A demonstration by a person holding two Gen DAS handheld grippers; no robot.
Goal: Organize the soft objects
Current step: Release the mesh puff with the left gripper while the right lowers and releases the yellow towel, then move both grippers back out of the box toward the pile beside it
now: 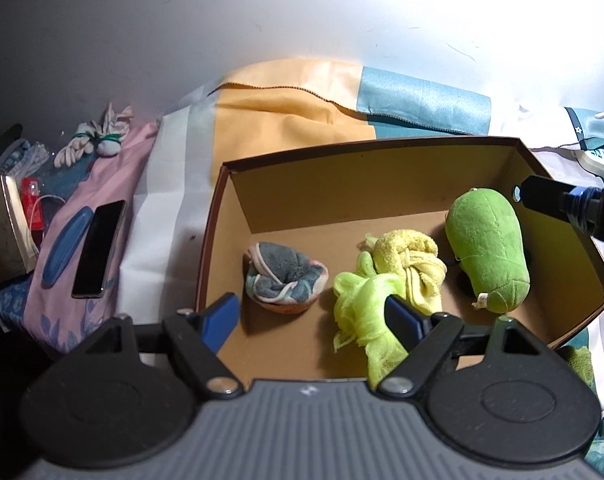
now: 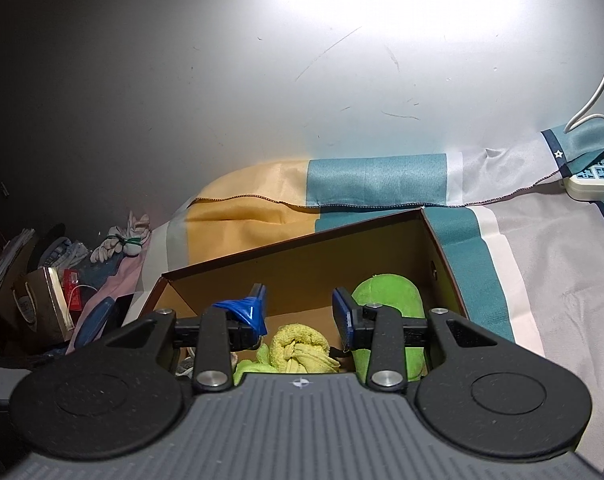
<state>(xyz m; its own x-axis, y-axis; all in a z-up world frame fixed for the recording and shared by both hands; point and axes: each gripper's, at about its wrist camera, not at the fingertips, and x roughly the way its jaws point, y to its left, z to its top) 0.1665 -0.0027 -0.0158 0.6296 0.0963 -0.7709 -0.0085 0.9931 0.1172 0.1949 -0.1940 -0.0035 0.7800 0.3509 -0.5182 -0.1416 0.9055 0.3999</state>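
An open brown cardboard box [image 1: 222,216] sits on a striped bedsheet. Inside it lie a rolled grey-blue cloth [image 1: 284,276], a knotted yellow towel [image 1: 406,256], a lime mesh cloth [image 1: 362,312] and a green plush toy [image 1: 486,248]. My left gripper [image 1: 312,316] hovers over the box's near side, open wide; the mesh cloth lies under and beside its right finger, not pinched. My right gripper [image 2: 300,312] is above the box's near edge, open with nothing between its blue pads. The towel [image 2: 298,348] and plush [image 2: 386,292] show below it. One right finger [image 1: 542,196] reaches in near the box's far right corner.
A black phone [image 1: 98,248] lies on a pink cloth [image 1: 74,280] left of the box. Tied white gloves [image 1: 94,140], a red item [image 1: 32,200] and clutter sit at the far left. A power strip [image 2: 594,180] with a cable lies at the right. A white wall stands behind.
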